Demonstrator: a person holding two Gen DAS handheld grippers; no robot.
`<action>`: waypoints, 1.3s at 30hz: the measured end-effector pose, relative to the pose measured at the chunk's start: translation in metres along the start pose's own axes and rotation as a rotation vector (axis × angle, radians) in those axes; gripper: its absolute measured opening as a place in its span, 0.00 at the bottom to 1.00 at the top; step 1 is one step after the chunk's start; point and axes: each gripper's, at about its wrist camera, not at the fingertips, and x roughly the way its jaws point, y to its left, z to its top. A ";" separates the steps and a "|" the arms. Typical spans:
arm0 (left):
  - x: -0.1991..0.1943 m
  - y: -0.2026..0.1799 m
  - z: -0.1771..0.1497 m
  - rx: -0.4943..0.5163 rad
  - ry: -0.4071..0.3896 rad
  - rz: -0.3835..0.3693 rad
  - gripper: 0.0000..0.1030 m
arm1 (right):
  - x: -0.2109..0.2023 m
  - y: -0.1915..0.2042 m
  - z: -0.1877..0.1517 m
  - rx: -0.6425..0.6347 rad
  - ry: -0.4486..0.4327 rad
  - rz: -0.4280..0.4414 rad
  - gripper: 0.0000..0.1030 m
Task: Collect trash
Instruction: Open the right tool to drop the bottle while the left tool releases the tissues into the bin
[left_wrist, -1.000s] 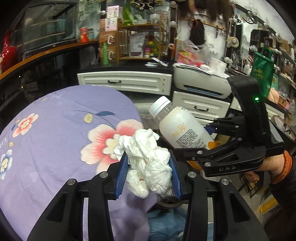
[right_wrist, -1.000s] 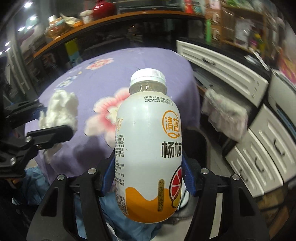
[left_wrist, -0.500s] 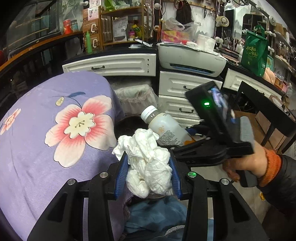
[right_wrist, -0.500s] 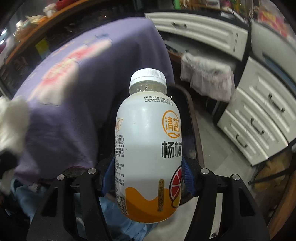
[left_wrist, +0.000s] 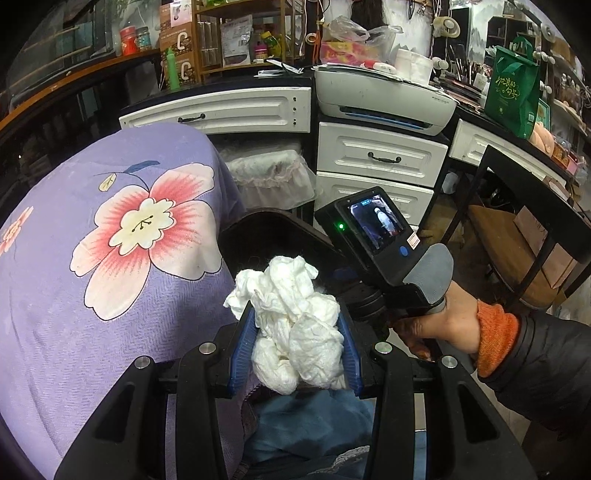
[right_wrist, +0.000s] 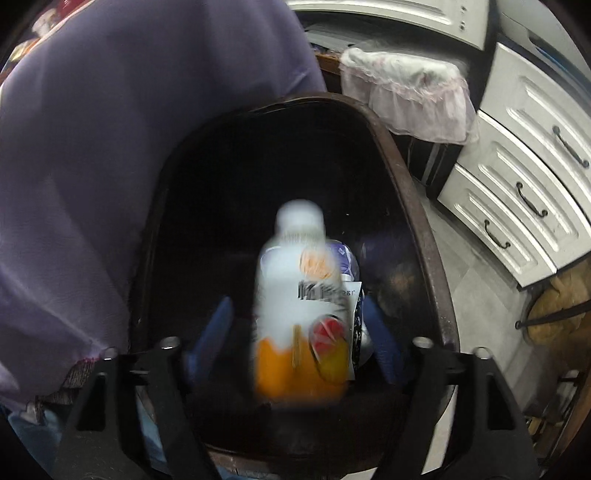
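Note:
My left gripper (left_wrist: 295, 343) is shut on a crumpled white tissue wad (left_wrist: 293, 325), held beside the purple-clothed table and just short of the black trash bin (left_wrist: 273, 232). My right gripper (right_wrist: 295, 328) points down into the same bin (right_wrist: 417, 206) with its blue pads spread apart. The white drink bottle with an orange label (right_wrist: 299, 306) is blurred between the pads, touching neither, inside the bin's mouth. The right gripper's body and screen show in the left wrist view (left_wrist: 380, 229), over the bin.
The table with the purple flowered cloth (left_wrist: 92, 251) is at the left. White drawers (left_wrist: 376, 162) and a printer (left_wrist: 384, 99) stand behind. A bin with a pink liner (right_wrist: 410, 96) sits beyond the black bin. A black chair (left_wrist: 524, 229) is at the right.
The right gripper tipped down over the black bin and opened; the bottle has left its pads and is dropping. The left gripper, still holding the tissue, has moved toward the bin.

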 end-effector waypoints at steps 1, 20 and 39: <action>0.001 0.000 0.000 0.000 0.002 -0.001 0.40 | -0.004 -0.002 -0.001 0.009 -0.011 0.008 0.76; 0.038 -0.009 0.011 0.029 0.055 -0.029 0.41 | -0.151 -0.028 -0.039 0.034 -0.314 -0.162 0.77; 0.105 -0.019 0.024 0.058 0.133 0.013 0.50 | -0.188 -0.044 -0.068 0.118 -0.395 -0.170 0.77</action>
